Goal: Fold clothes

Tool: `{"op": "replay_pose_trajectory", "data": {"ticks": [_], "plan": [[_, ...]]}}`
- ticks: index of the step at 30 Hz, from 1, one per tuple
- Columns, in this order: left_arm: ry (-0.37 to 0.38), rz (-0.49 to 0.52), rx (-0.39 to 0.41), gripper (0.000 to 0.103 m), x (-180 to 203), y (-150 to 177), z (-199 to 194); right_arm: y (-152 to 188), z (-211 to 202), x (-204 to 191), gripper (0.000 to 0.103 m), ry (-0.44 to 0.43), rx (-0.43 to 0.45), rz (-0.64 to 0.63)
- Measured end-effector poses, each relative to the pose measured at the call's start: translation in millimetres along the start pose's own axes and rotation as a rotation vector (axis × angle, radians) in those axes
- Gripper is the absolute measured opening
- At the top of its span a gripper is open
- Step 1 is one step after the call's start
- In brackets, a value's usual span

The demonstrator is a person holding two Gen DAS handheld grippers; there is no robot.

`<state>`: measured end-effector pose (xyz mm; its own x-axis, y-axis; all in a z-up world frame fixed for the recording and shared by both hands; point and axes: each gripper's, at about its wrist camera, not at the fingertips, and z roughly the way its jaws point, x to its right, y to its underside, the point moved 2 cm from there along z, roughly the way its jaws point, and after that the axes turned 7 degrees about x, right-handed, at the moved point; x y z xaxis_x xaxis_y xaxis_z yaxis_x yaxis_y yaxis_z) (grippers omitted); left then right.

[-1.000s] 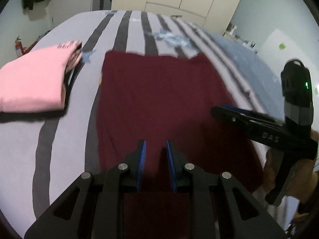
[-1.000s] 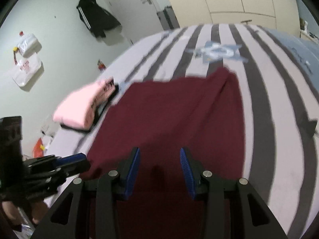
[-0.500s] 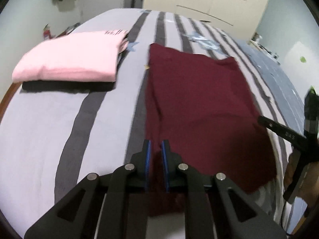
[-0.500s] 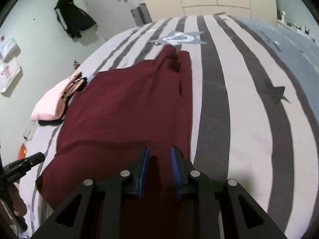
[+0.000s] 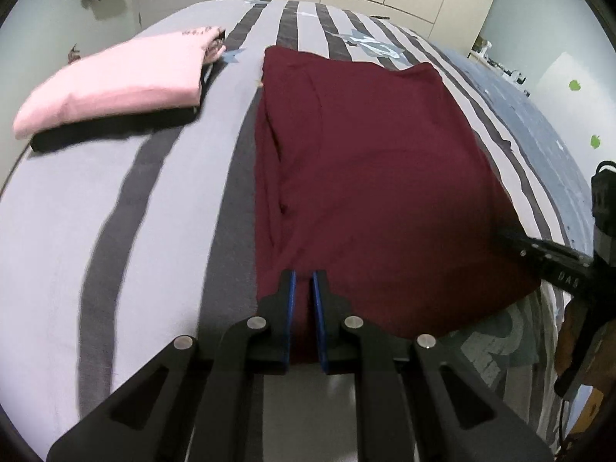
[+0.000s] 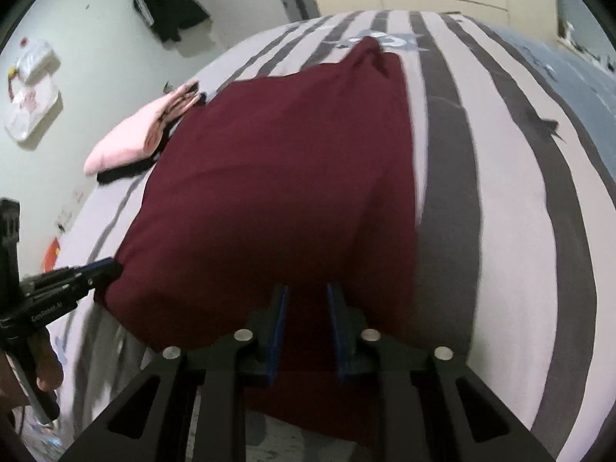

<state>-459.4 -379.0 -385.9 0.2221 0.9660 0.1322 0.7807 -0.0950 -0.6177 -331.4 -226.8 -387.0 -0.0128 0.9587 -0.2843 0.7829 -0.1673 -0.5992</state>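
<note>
While two hand-held grippers work at the near edge of a striped bed, a dark red garment lies spread flat across the cover, its near hem hanging slightly over the edge. At far left sits a pink folded garment on top of a black folded garment, well apart from the red one — likely set aside so the folding area stays free.

Left of centre, the left gripper has its blue-padded jaws nearly together, pinching the near left corner of the red cloth. Further right, the right gripper holds its jaws a little wider, with the near right part of the hem lying between them; whether the pads actually press the cloth I cannot tell. Holding both near corners this way would suit lifting the hem and carrying it toward the far edge for a fold, or equally setting it down.

Much is hard to make out. Sleeves and collar are not visible, so the kind of garment is unclear — a seam or tucked layer runs down its left side. Only part of a hand shows at the frame edge. Far bedding is blurred.
</note>
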Motion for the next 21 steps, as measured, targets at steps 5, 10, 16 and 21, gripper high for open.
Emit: {"op": "replay_pose_trajectory", "data": {"ticks": [5,10,16,21], "plan": [[0.027,-0.024,0.087,0.010,2,-46,-1,-38,-9,11,0.020,0.013,0.075,0.049],[0.072,0.023,0.157,0.010,17,-110,43,-102,28,8,0.020,0.027,0.158,0.003],[0.017,0.064,0.082,0.010,9,-145,123,-146,72,24,0.020,0.046,0.159,-0.007],[0.037,0.043,0.064,0.010,-8,-143,135,-172,103,41,0.016,0.060,0.144,-0.010]]}}
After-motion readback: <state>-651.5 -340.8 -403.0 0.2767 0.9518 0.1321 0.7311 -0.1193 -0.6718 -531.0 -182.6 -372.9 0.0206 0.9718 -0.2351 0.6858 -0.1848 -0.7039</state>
